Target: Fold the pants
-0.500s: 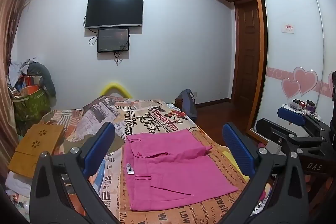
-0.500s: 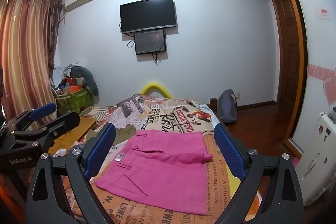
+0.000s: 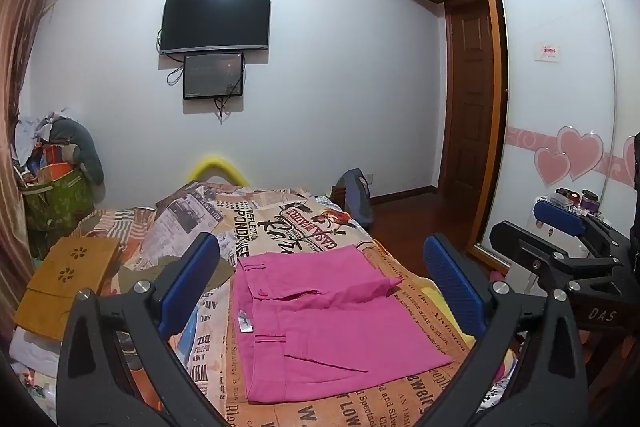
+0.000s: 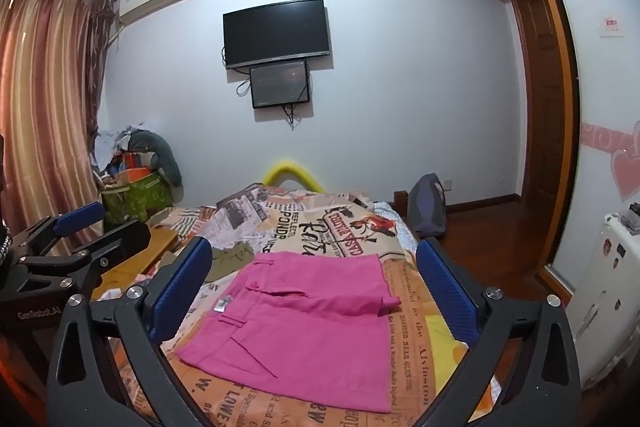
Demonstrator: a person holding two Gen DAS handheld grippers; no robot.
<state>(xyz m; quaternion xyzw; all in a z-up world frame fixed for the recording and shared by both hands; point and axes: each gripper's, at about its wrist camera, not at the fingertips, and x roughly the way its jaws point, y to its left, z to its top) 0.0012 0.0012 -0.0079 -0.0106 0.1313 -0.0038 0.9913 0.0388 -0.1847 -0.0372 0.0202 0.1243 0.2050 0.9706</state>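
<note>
pants (image 3: 320,319) folded on bed (image 3: 424,311), jaws open

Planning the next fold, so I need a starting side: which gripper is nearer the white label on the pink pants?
Left. The white label lies close to the left gripper, near its left finger. The right gripper hovers toward the pants' opposite side.

Both wrist views look slightly down along the bed (image 3: 304,223) from its near end — sharing the pink pants (image 3: 320,323) and far wall.
</note>
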